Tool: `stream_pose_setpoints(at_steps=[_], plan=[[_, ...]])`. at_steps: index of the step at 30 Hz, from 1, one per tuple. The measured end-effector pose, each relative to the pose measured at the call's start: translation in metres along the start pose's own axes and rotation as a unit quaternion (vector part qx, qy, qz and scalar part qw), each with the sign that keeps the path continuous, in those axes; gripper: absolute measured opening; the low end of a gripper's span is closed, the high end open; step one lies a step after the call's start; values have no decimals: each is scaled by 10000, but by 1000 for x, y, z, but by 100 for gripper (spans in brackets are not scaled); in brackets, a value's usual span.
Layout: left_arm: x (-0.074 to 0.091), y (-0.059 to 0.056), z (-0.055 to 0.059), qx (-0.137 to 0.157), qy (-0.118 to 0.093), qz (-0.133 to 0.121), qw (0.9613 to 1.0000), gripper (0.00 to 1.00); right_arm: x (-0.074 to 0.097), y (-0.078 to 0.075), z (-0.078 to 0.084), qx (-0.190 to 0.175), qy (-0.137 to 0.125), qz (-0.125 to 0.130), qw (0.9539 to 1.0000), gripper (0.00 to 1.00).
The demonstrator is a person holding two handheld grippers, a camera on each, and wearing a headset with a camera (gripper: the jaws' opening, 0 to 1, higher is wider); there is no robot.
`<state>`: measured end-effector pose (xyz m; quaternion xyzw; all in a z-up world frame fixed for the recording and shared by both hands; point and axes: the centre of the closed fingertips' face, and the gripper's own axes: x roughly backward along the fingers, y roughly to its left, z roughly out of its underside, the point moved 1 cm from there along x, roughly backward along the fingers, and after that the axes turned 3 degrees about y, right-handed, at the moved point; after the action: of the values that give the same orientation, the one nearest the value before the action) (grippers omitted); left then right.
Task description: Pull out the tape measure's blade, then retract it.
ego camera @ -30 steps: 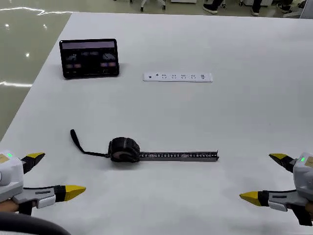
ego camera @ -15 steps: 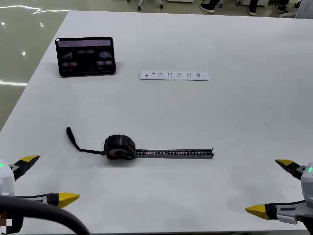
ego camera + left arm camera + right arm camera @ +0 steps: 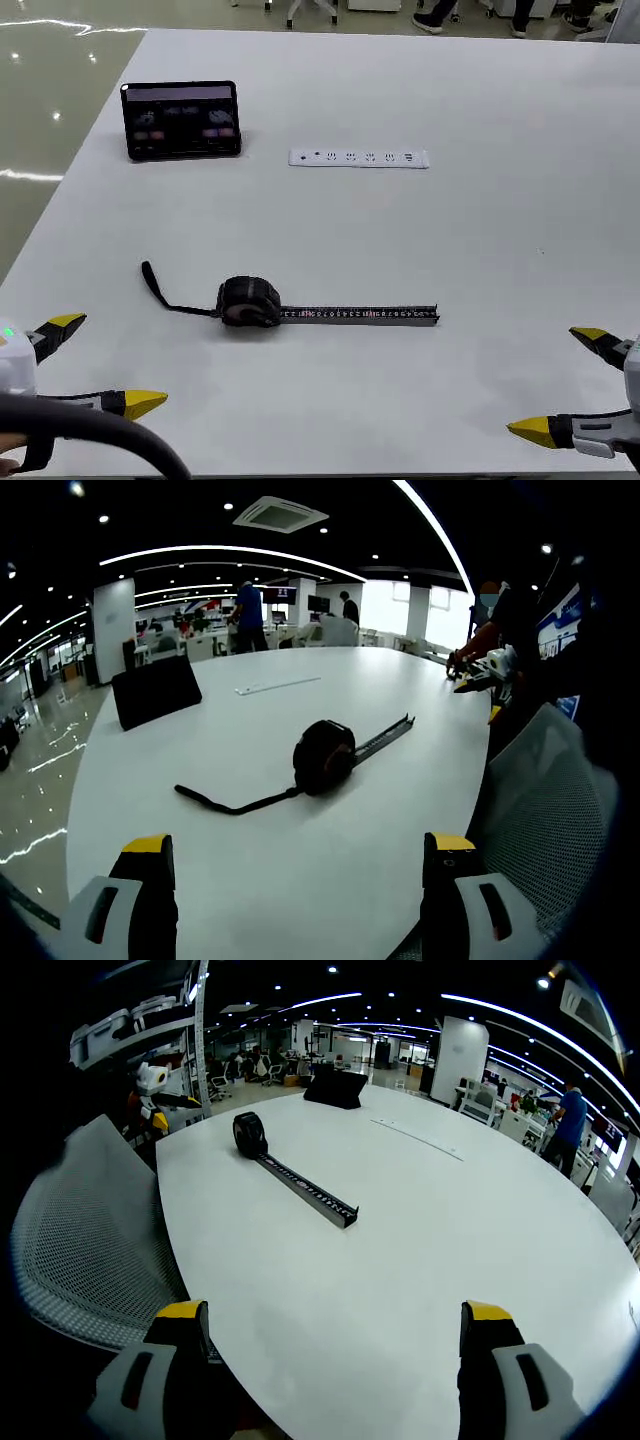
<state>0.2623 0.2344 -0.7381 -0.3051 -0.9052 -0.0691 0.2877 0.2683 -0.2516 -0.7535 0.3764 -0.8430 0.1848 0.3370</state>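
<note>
While the tape measure [image 3: 249, 301] lies untouched a little in from the near edge of the worktop [image 3: 480, 230], left of its middle, both claws hang at that near edge with their jaws spread wide and nothing between them. The left claw [image 3: 110, 362] sits toward the near left corner and the right claw [image 3: 555, 382] toward the near right. The blade [image 3: 360, 314] is drawn out flat along the worktop, parallel to the near edge and pointing right. The black wrist strap [image 3: 165, 290] trails from the case toward the left edge.

Bare white surface runs from the blade's hooked tip to the right claw and on to the right edge. A similar open strip separates the case from the left claw. A tablet [image 3: 181, 120] stands near the far left corner, and a white power strip [image 3: 358, 158] lies beyond the blade toward the far edge. Both are well apart from the tape measure.

From the left gripper view, the left claw [image 3: 300, 843] faces the case [image 3: 324, 755] across open worktop, with a mesh chair back [image 3: 545, 780] just off the near edge.

Against a second ago, both claws sit lower and farther out, nearer the near edge. Their spread looks the same, and the blade's length and the case's place on the worktop are unchanged.
</note>
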Motion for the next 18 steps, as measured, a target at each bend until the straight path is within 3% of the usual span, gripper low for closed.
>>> stream_pose_setpoints(at_steps=[12,18], plan=[[-1,-3,-8,-44,-38,39,10000,100,4,-3,1,-11,-42,68,10000,100],[-2,-2,-6,-56,35,13,10000,100,4,-4,0,20,-61,54,10000,100]])
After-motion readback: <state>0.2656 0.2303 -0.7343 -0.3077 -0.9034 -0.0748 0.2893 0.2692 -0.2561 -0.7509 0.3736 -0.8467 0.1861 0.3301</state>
